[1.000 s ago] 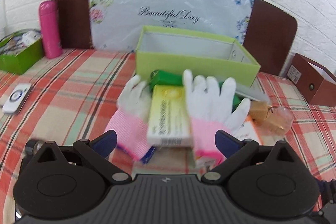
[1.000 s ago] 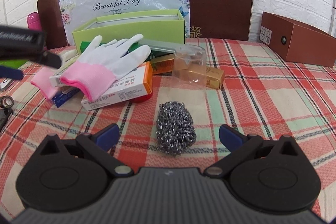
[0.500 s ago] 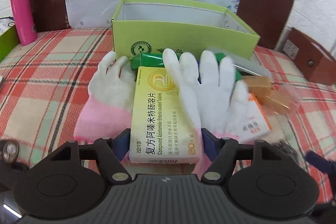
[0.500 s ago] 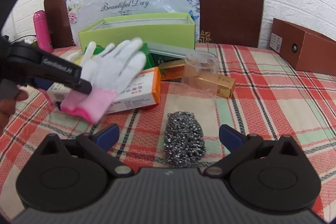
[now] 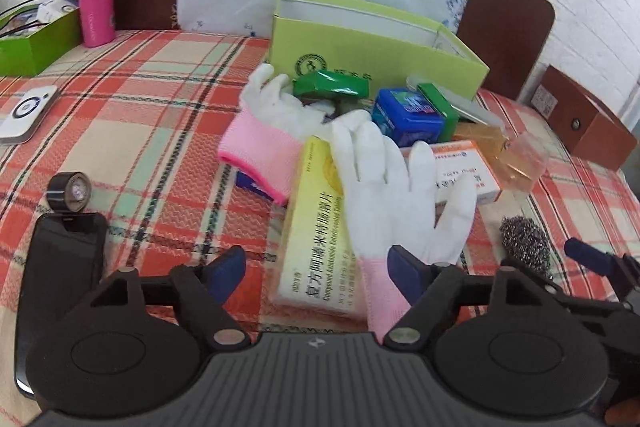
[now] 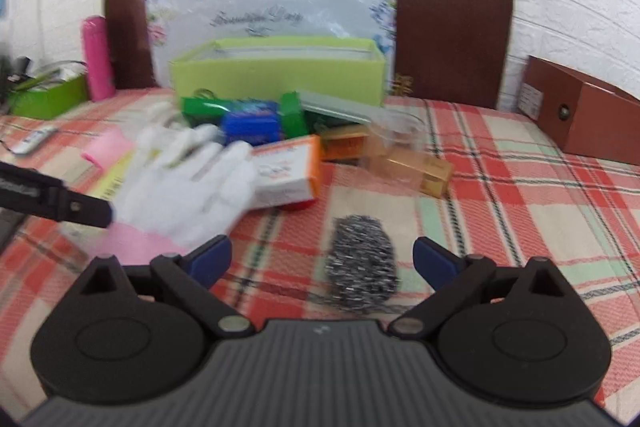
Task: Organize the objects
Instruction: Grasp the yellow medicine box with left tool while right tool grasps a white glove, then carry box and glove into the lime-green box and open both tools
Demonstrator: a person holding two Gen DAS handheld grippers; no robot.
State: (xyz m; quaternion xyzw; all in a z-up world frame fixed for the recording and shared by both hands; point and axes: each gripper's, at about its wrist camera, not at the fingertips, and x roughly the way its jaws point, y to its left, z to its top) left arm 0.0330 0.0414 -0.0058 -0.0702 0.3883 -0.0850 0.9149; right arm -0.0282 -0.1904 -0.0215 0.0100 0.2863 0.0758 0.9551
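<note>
**A:** At the lower centre of the left wrist view, your left gripper stands released. Its jaws are spread wide around the yellow carton and the pink cuff of the white glove, which is draped over the carton's right side.

**B:** So what goes wrong if I close here?

**A:** You probably pinch cloth and carton together. The glove may then drag along, or the carton may slip out against the soft fabric and drop short of the green box in the upper middle of the frame.

**B:** And the other hand?

**A:** In the right wrist view your right gripper is also unclenched, with the steel scourer lying between its fingers at the bottom centre. That wire ball is springy, so a shallow bite could squeeze it forward and out.

**B:** Anything else nearby?

**A:** The left gripper reaches in from that frame's left edge, close to your right jaw, so the two tools could knock together. The picture is blurred there, and I cannot tell how close they are.
</note>
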